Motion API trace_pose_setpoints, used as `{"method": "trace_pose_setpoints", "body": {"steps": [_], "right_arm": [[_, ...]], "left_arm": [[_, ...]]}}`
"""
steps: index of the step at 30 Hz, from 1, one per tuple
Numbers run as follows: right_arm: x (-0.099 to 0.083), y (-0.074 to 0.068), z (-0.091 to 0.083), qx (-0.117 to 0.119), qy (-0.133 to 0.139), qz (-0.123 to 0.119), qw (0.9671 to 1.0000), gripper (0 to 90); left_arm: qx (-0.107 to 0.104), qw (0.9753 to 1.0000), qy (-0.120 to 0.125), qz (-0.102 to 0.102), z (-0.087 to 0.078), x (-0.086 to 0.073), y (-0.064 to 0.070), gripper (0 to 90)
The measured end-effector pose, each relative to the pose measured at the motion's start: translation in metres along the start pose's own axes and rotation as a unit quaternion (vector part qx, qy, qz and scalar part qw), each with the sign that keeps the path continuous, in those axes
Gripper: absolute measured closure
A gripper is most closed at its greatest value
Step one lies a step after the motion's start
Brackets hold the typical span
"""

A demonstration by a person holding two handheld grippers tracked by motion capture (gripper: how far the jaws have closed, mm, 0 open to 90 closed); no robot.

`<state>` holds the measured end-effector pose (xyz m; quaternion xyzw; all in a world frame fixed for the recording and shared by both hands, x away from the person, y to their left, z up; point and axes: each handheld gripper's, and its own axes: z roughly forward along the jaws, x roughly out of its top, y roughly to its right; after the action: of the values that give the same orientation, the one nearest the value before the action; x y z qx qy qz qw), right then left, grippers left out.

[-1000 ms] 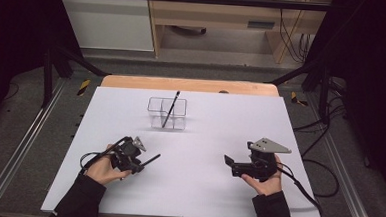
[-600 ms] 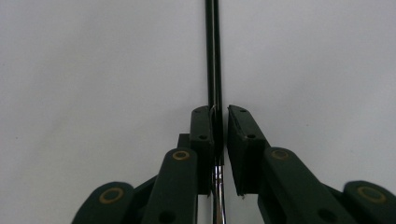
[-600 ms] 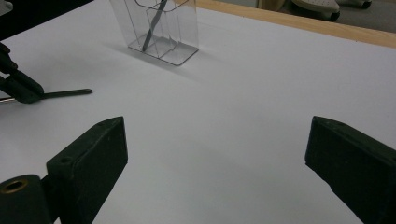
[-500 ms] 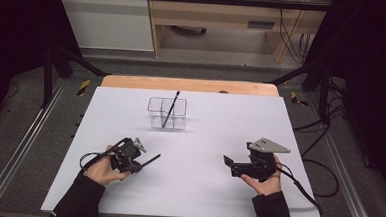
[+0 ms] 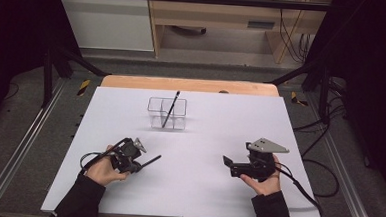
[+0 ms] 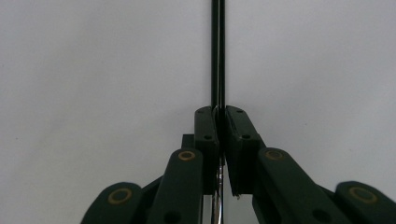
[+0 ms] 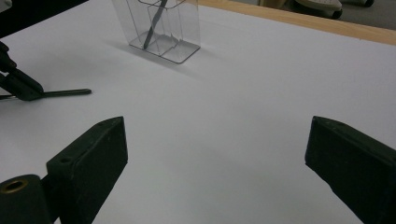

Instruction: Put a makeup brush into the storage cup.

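Note:
A clear plastic holder stands at the back middle of the white table, with a dark pen leaning in it. The same holder appears at the top of the right gripper view. My left gripper is shut on a second black pen, whose tip points right, low over the table. In the left gripper view the pen runs straight up from between the closed jaws of the left gripper. My right gripper stands open at the front right with nothing between its jaws, as the right gripper view also shows.
The white table has a wooden strip along its back edge. Metal rails run along both sides. Cables trail off the right side. Shelving stands beyond the table.

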<state>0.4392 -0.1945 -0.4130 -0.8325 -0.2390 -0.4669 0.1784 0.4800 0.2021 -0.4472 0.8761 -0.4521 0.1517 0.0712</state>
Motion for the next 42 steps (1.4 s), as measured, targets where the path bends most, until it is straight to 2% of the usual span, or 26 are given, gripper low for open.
{"method": "trace_pose_setpoints", "body": {"steps": [2,9,10,16,24,36,42], "right_arm": [[0.0,0.0,0.001,0.0,-0.001,-0.001,1.0,6.1],[0.0,0.0,0.001,-0.001,-0.002,-0.002,1.0,6.1],[0.0,0.0,0.001,-0.002,-0.002,-0.002,1.0,6.1],[0.0,-0.001,0.001,-0.001,-0.004,-0.005,1.0,6.2],[0.002,-0.002,0.0,0.002,-0.006,-0.014,0.9999,6.5],[0.014,-0.014,0.003,0.01,-0.018,-0.057,0.9981,7.4],[0.025,-0.024,0.007,0.019,-0.029,-0.089,0.9954,7.5]], "left_arm": [[0.0,1.0,0.002,0.005,-0.001,0.0,0.001,83.3],[0.007,0.9991,0.039,0.015,-0.014,0.001,0.005,83.4],[0.007,0.9991,0.038,0.018,-0.016,0.001,0.006,83.4],[0.009,0.9971,0.065,0.038,-0.027,0.004,0.015,83.4],[0.006,0.9943,0.084,0.065,-0.036,0.01,0.027,83.4],[-0.006,0.9888,0.114,0.097,-0.048,0.023,0.038,83.4],[-0.01,0.9865,0.12,0.111,-0.05,0.033,0.04,83.3]]}}
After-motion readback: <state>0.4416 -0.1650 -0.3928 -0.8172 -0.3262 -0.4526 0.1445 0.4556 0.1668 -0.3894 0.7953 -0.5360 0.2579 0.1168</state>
